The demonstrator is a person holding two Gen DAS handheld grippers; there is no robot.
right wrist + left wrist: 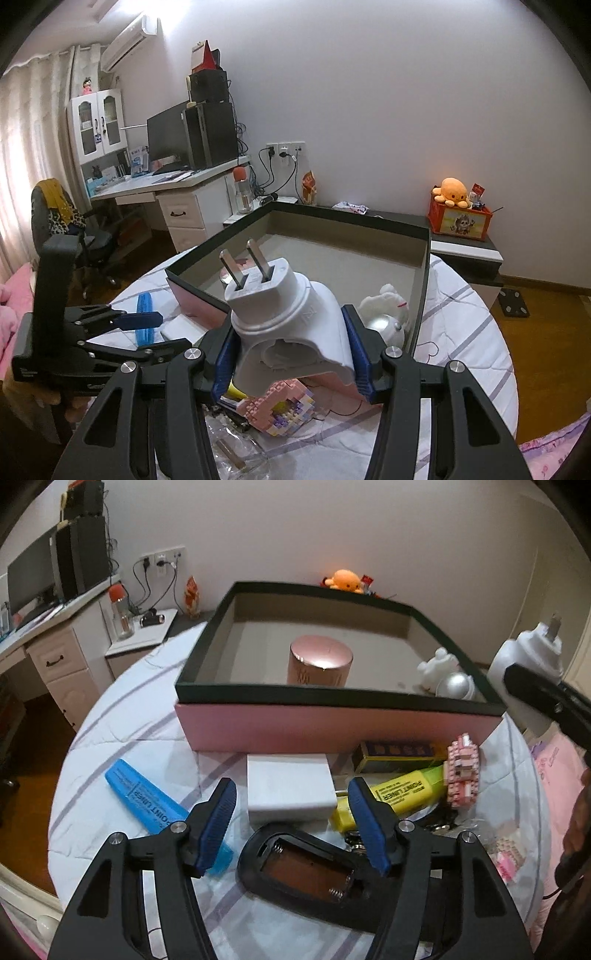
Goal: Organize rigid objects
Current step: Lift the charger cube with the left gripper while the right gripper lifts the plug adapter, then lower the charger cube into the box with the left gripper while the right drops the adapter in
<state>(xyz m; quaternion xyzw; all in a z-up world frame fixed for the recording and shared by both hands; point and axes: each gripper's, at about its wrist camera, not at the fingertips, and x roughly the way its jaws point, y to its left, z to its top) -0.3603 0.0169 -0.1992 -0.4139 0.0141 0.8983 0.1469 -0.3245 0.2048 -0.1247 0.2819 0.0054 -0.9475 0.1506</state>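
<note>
Currently plug [291,325] clamped in right gripper [293,363], prongs up, above box [424,266] near edge. Inside box: pink tin [319,664], white figure [439,666]. Left gripper [291,823] spread wide, empty, over black case [306,871] just before box.

A home bedroom is shown. A desk [162,184] with monitor [166,142] and computer tower [212,134] is set against the wall, beside a curtained window [33,122]. An air conditioner [129,37] is mounted above, and a plush octopus [452,190] is kept on a low shelf [465,247].
</note>
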